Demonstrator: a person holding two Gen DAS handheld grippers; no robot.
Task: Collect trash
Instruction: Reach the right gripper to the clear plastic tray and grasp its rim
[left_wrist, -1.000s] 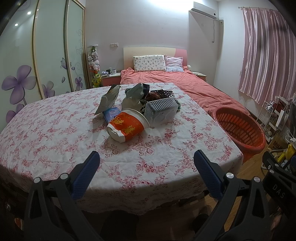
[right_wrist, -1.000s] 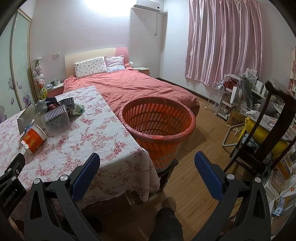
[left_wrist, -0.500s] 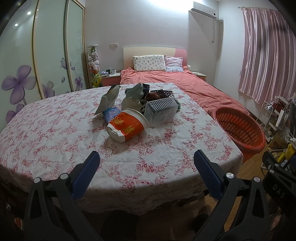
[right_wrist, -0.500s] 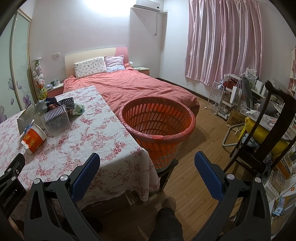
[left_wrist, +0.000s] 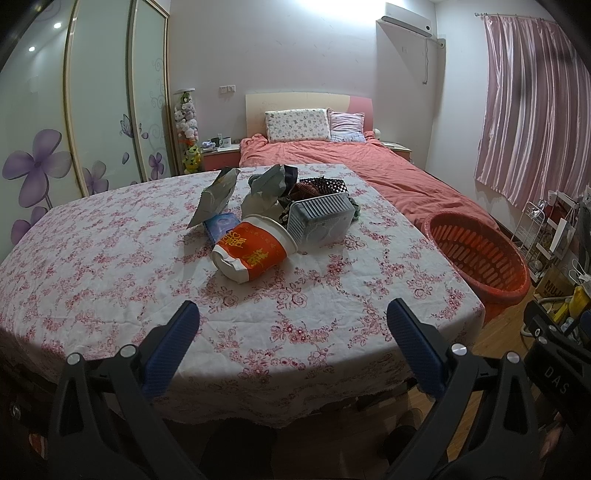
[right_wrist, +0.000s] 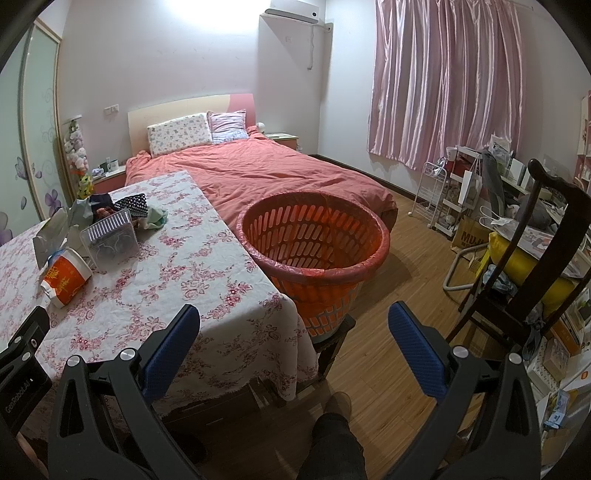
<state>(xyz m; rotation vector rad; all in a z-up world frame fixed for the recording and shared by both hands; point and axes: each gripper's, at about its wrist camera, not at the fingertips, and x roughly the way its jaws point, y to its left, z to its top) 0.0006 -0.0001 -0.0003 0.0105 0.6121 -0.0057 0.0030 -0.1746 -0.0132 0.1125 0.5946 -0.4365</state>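
A heap of trash lies mid-table: an orange-and-white paper cup (left_wrist: 251, 251) on its side, a clear plastic box (left_wrist: 320, 220), a silver foil bag (left_wrist: 216, 195), a small blue packet (left_wrist: 221, 227) and crumpled wrappers (left_wrist: 267, 188). The cup (right_wrist: 64, 275) and box (right_wrist: 110, 236) also show in the right wrist view. An orange slatted basket (right_wrist: 314, 243) stands off the table's right edge, also seen as the basket (left_wrist: 476, 254) from the left. My left gripper (left_wrist: 293, 325) hovers open over the table's near edge, well short of the heap. My right gripper (right_wrist: 295, 326) is open above the table corner, facing the basket.
The table wears a floral cloth (left_wrist: 110, 258). A bed with a red cover (right_wrist: 266, 173) lies behind the basket. A dark wooden chair (right_wrist: 535, 266), a wire rack (right_wrist: 443, 199) and clutter fill the right side. A person's leg and shoe (right_wrist: 336, 424) stand on the wooden floor.
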